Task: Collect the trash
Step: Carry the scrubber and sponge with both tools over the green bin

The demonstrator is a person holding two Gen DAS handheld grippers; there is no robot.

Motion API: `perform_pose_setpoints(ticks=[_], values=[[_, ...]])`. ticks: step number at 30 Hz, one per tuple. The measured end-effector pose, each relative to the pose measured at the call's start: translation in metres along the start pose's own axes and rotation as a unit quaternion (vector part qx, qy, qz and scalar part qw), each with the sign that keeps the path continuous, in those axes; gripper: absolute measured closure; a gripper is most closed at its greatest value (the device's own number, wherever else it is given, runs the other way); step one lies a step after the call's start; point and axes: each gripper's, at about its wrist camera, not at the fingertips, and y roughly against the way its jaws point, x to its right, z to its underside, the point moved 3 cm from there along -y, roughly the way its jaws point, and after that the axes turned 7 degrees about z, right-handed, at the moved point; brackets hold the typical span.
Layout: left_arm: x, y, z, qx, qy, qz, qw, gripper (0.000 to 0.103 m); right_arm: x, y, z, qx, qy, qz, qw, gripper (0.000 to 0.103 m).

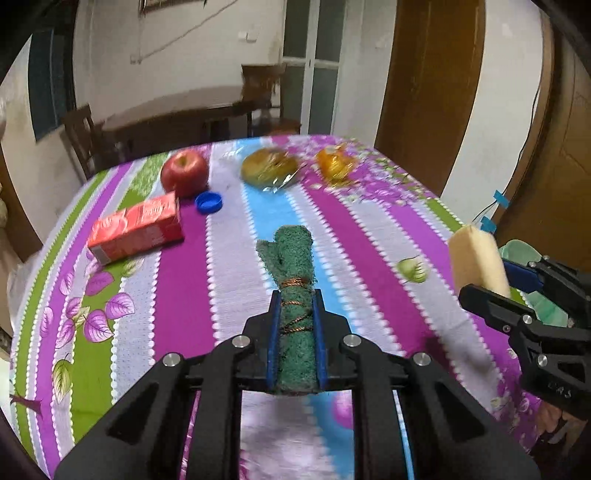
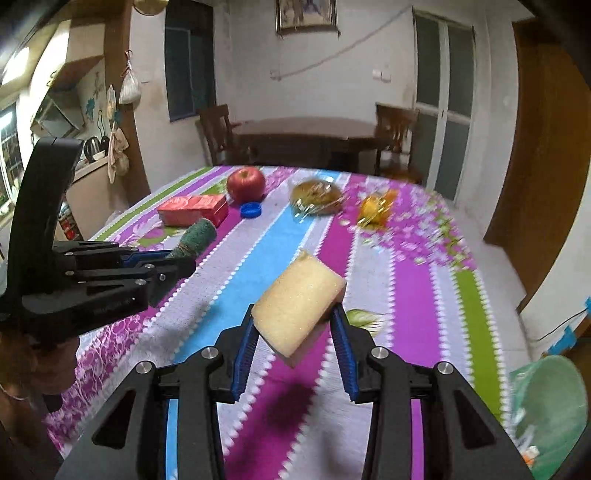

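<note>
A home dining room: a bench under a flowered, striped cloth, a dark wooden table with chairs behind, a framed picture on the wall, a kettle on a kitchen counter at left.

Both grippers, left and right, clamped, angled downward.

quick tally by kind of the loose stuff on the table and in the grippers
Cleaning pads: 2, green scrubber in left gripper, yellow sponge in right gripper
Fruit: 1, red apple
Wrapped items: 2, brown one, orange one
Cartons: 1, red carton
Caps: 1, blue bottle cap
Total: 7
</note>
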Motion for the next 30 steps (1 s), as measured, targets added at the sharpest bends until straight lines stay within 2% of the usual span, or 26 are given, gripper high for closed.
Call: perform_pose_setpoints(ticks=[4, 8, 16, 30], values=[[0.023, 0.008, -0.004, 0.023, -0.015, -0.031, 0.9991, 0.089, 0.021, 0.025, 0.007, 0.015, -0.001, 0.026, 1.000, 0.062], [0.041, 0.005, -0.010, 0.027, -0.021, -0.038, 0.9987, 0.089, 0.047, 0.046, 0.018, 0.020, -0.016, 0.040, 0.999, 0.062], [0.079, -0.005, -0.011, 0.027, -0.064, -0.056, 0.9961, 0.089, 0.087, 0.067, 0.044, 0.018, -0.041, 0.058, 0.997, 0.062], [0.138, -0.016, -0.012, 0.022, -0.114, -0.044, 0.9922, 0.089, 0.132, 0.096, 0.067, 0.028, -0.074, 0.085, 0.993, 0.062]])
